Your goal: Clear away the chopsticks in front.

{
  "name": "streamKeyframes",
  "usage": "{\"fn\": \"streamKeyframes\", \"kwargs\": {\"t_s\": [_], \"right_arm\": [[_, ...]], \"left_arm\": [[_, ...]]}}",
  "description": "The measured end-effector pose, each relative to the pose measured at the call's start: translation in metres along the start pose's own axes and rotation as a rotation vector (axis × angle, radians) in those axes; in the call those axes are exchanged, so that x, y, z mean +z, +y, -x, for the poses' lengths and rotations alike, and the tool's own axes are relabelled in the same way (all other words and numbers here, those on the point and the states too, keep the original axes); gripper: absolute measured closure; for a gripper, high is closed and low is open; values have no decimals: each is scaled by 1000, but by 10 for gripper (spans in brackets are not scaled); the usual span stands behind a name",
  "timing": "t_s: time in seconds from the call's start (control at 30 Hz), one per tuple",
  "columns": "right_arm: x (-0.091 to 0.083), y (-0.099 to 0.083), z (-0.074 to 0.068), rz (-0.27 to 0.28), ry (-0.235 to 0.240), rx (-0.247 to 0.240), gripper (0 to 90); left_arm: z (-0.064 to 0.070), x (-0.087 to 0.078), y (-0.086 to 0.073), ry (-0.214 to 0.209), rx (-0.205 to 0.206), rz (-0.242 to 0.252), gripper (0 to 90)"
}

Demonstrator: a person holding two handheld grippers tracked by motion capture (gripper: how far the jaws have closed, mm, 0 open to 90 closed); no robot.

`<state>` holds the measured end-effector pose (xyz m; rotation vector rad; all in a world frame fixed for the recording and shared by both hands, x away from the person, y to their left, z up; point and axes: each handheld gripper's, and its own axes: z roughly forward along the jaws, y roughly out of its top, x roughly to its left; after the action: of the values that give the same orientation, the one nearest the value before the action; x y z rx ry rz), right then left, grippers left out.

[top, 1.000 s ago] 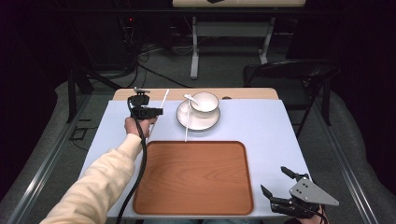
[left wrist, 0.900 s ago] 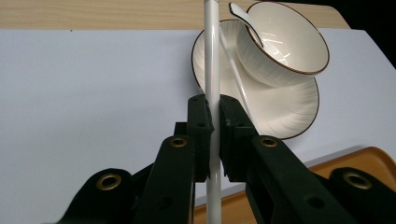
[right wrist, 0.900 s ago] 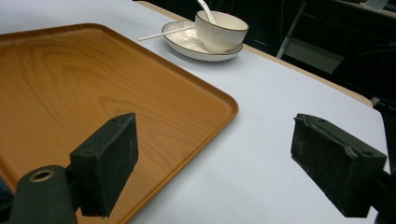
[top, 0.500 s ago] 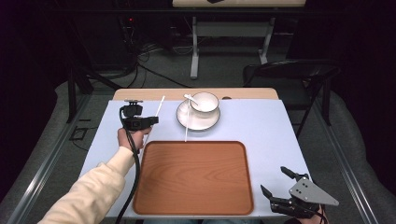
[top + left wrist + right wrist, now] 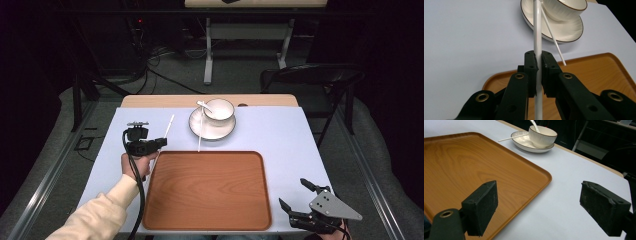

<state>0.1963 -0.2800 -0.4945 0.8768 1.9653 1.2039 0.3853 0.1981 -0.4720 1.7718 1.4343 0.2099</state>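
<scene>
Left gripper (image 5: 161,142) pinching a white chopstick (image 5: 537,37) — right gripper (image 5: 299,201) idling open.

At the left of the high view, the fingers are clamping the chopstick near its middle, beside the wooden tray (image 5: 207,220); a second chopstick (image 5: 200,135) is leaning on the saucer (image 5: 212,131) at upper centre. At lower right the fingers are standing spread, holding nothing. The thin, smooth stick could be pivoting or slipping in so narrow a pinch — likely if swung quickly.

The bowl (image 5: 564,8) is cut off by the top edge, and the white stick (image 5: 537,37) hides its left side.
</scene>
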Motion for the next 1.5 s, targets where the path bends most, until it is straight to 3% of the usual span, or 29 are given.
{"fn": "streamKeyframes", "kwargs": {"t_s": [0.2,0.57,0.97,1.5], "right_arm": [[0,0,0,0,0,0,143],[0,0,0,0,1,0,143],[0,0,0,4,2,1,143],[1,0,0,6,5,0,143]], "left_arm": [[1,-2,-18,19,10,8,841],[1,-4,-59,49,-18,-5,840],[-4,-3,-90,99,-71,-37,840],[-7,0,-104,141,-81,-102,839]]}}
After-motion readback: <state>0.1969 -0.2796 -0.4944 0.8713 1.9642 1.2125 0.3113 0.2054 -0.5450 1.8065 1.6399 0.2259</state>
